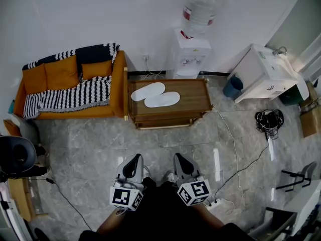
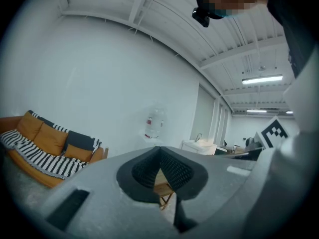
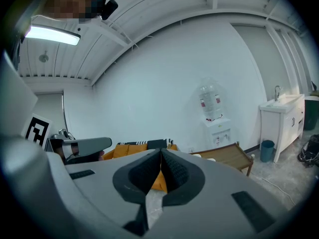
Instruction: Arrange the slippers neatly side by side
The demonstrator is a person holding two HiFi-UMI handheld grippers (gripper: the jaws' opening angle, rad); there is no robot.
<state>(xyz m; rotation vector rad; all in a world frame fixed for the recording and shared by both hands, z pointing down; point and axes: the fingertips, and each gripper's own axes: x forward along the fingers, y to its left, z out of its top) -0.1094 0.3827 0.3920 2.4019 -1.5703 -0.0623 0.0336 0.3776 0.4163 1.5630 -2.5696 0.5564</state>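
Two white slippers lie on the low wooden table (image 1: 195,97) far ahead. One slipper (image 1: 148,91) sits toward the back left, the other slipper (image 1: 162,100) just in front and to its right; both are angled and they touch or overlap. My left gripper (image 1: 134,160) and right gripper (image 1: 180,160) hang side by side close to my body, well short of the table. In the left gripper view the left gripper (image 2: 159,151) has its jaws pressed together with nothing between them. The right gripper (image 3: 160,153) is likewise shut and holds nothing.
An orange sofa (image 1: 30,92) with a striped blanket (image 1: 75,97) stands left of the table. Behind the table is a water dispenser (image 1: 190,54). A white sink cabinet (image 1: 263,72) and a blue bin (image 1: 232,86) are at the right. Cables (image 1: 235,144) cross the marble floor.
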